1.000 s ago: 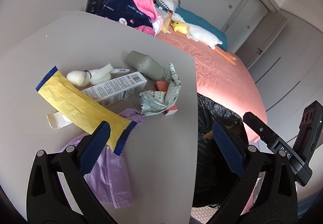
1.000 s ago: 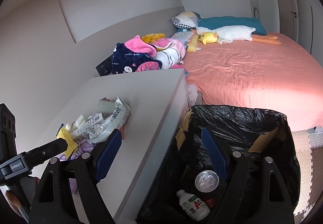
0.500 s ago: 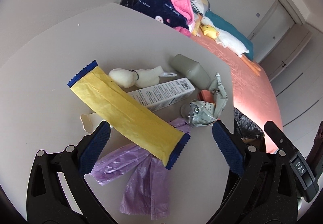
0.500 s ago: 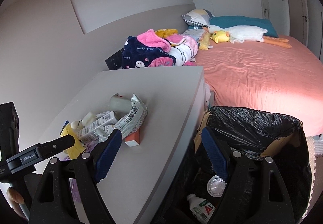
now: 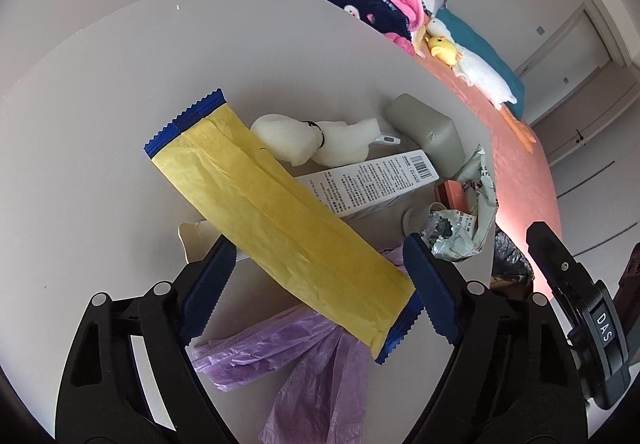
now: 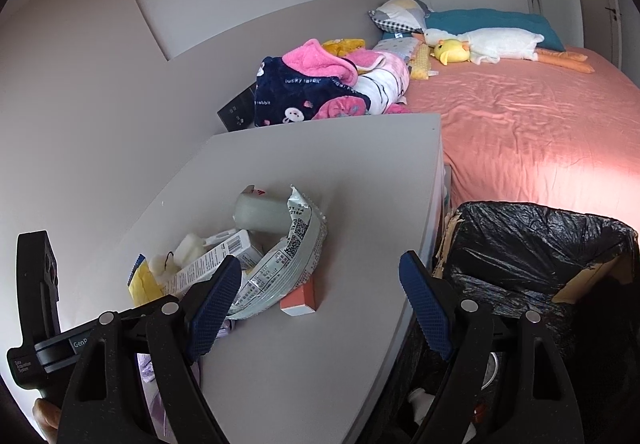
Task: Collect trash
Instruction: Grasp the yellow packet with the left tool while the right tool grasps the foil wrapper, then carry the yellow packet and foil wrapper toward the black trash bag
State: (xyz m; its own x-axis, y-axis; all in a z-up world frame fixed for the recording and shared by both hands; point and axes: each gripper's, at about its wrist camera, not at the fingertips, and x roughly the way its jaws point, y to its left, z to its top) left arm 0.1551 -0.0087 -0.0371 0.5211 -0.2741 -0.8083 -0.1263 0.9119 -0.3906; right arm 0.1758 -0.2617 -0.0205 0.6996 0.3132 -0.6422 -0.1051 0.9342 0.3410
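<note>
The left gripper (image 5: 316,284) hangs wide open over the yellow wrapper (image 5: 280,220), which lies atop the trash pile on the table (image 5: 120,84), slanting over a white box (image 5: 372,180) and a purple bag (image 5: 304,348). The wrapper looks light, thin and crinkly, likely slippery; pinching across its width near the blue end by the jaws seems best. The right gripper (image 6: 320,300) is wide open too, empty, between the pile and the bin (image 6: 540,244). The box carries a barcode and small unreadable print; the blanket (image 6: 296,92) reads "lucky rabbit".
</note>
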